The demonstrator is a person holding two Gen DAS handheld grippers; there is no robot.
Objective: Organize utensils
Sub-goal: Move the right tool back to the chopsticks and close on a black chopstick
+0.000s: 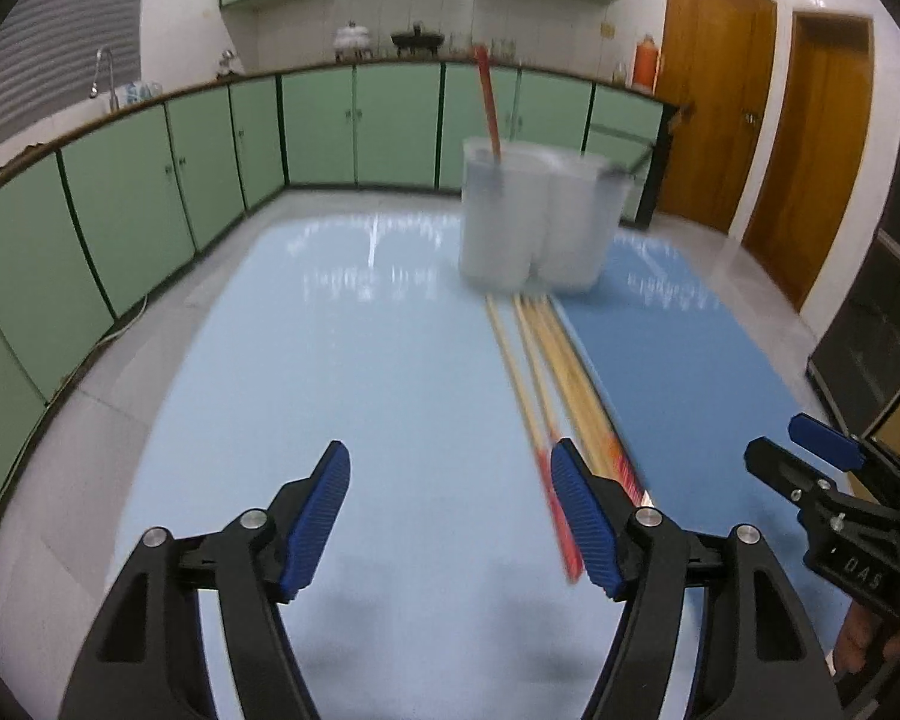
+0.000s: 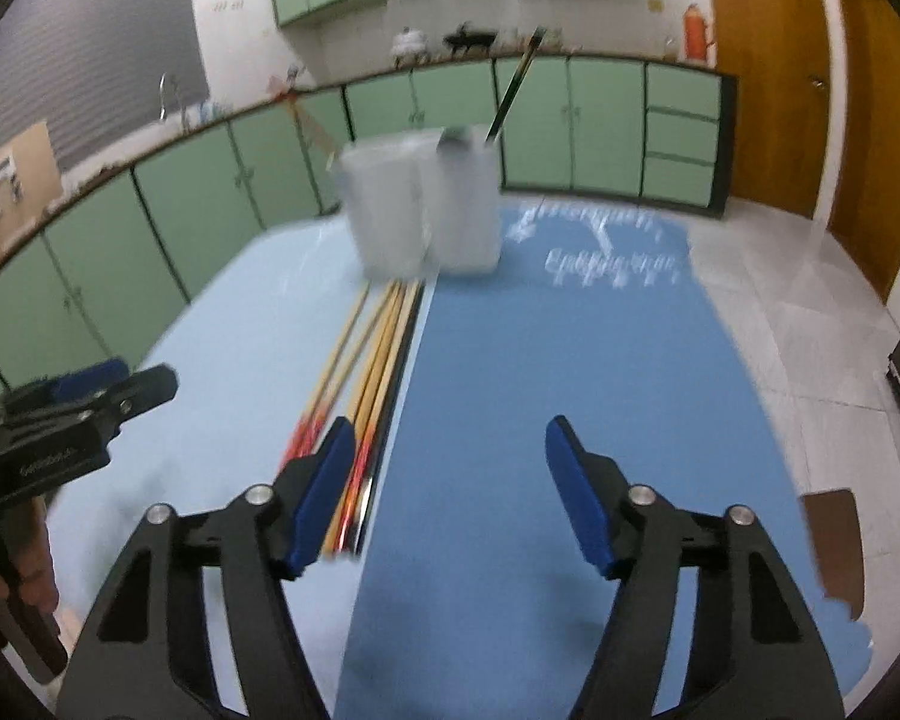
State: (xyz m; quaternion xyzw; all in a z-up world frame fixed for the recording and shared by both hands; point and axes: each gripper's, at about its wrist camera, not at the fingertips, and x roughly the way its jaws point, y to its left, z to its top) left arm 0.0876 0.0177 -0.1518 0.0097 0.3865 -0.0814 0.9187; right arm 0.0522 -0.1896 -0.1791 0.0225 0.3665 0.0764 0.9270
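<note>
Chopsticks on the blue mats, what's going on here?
A person holds a gripper in each hand over the table. The left gripper and right gripper are both open and empty. A row of chopsticks lies along the seam between the light blue mat and the darker blue mat. Behind them stands a translucent holder with one red chopstick and one dark chopstick already in it. Nothing is gripped yet.

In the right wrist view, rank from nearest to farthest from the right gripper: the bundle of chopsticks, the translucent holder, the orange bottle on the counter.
From the right gripper:
1. Bundle of wooden chopsticks, lying on the table beside its left finger.
2. Translucent white plastic utensil holder, standing at the chopsticks' far end.
3. Orange bottle, on the back counter, upper right.
</note>
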